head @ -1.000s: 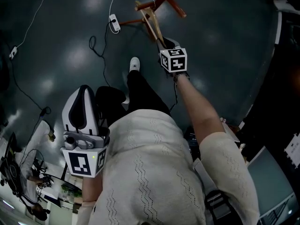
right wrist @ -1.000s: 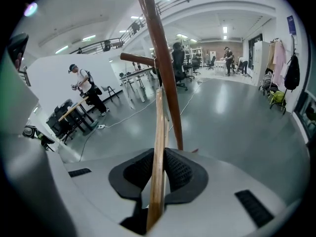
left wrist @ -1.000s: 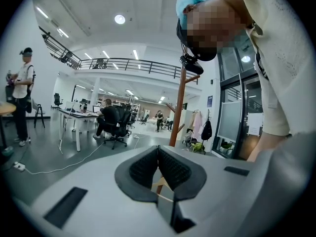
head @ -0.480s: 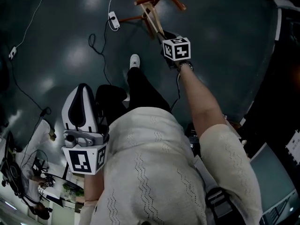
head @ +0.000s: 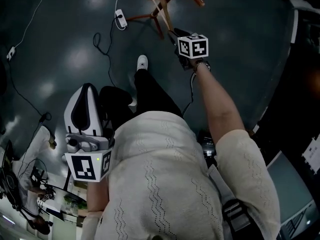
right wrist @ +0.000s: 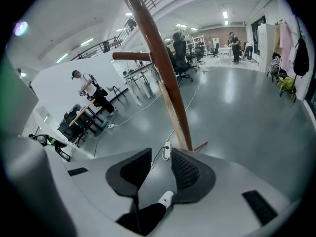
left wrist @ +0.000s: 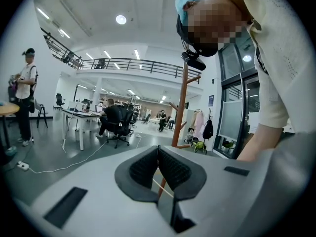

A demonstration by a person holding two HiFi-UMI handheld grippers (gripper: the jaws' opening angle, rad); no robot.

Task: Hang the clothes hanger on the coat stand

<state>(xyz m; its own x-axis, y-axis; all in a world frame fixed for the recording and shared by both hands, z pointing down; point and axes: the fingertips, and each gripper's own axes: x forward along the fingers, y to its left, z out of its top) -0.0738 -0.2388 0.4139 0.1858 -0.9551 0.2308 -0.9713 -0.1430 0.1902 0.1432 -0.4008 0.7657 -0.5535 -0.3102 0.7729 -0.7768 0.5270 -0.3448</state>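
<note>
Room: a large open office hall with a glossy dark grey floor (head: 240, 44), white walls, strip lights overhead and a railed gallery (left wrist: 133, 63) along the upper level. Benches, office chairs and several people occupied the far part. One person (left wrist: 24, 88) stood at the left edge of the left gripper view; another sat in a black chair (left wrist: 116, 122).

Floor items: a white power strip (head: 120, 20) lay near the foot of the coat stand, with black and white cables (head: 102, 49) trailing across the floor around it.

Coat stand (right wrist: 153, 48): reddish-brown wood, a tall pole with a short peg branching off high up. In the head view its foot showed at the upper edge.

Clothes hanger (right wrist: 170, 110): pale wood, lying close along the stand's pole, below the peg. Its lower end passed out of sight behind one jaw of the right gripper. Whether it touched the gripper or hung from the stand could not be told.

Right gripper (right wrist: 160, 154): held out at arm's length toward the stand. Its jaws were well apart with nothing between them. Through the gap showed the floor, the power strip and the person's white shoe (right wrist: 167, 197).

Left gripper (left wrist: 158, 152): held low beside the person's hip, away from the stand. Its jaws were closed tip to tip and empty.

Person: wore a cream knitted top (head: 160, 174) and black trousers, with one foot set forward.
</note>
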